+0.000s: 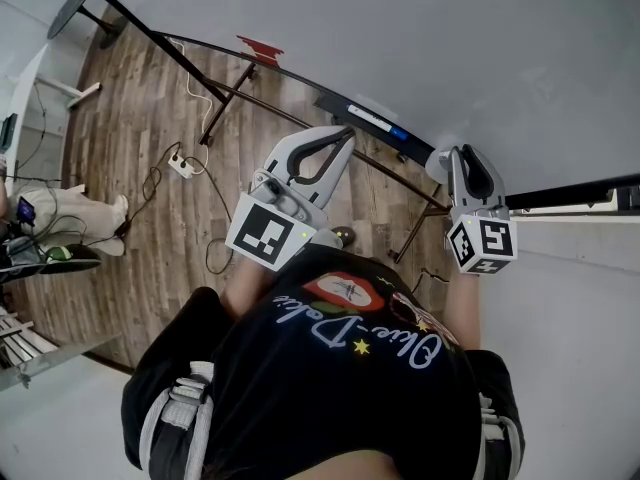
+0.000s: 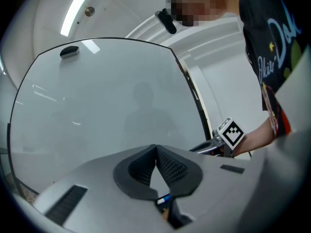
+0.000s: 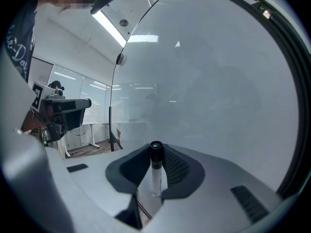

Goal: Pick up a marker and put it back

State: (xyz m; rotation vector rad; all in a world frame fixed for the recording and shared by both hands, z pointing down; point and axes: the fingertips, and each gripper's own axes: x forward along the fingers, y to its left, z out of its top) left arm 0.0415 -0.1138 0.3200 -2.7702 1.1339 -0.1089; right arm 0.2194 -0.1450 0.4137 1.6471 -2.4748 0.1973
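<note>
A marker (image 3: 156,171) with a white barrel and a black cap stands between the jaws of my right gripper (image 3: 156,148), which is shut on it, cap toward the whiteboard (image 3: 209,91). In the head view the right gripper (image 1: 463,154) is close to the board's lower edge. My left gripper (image 2: 155,148) is shut with its pads meeting at the tips and nothing between them. It faces the whiteboard (image 2: 107,106) and shows in the head view (image 1: 346,135) to the left of the right one. The marker is hidden in the head view.
A black eraser (image 2: 69,51) clings to the board's far top corner. The board's tray (image 1: 375,120) runs along its lower edge, with a red piece (image 1: 258,48) farther along. Cables and a power strip (image 1: 181,165) lie on the wood floor beside the stand's legs.
</note>
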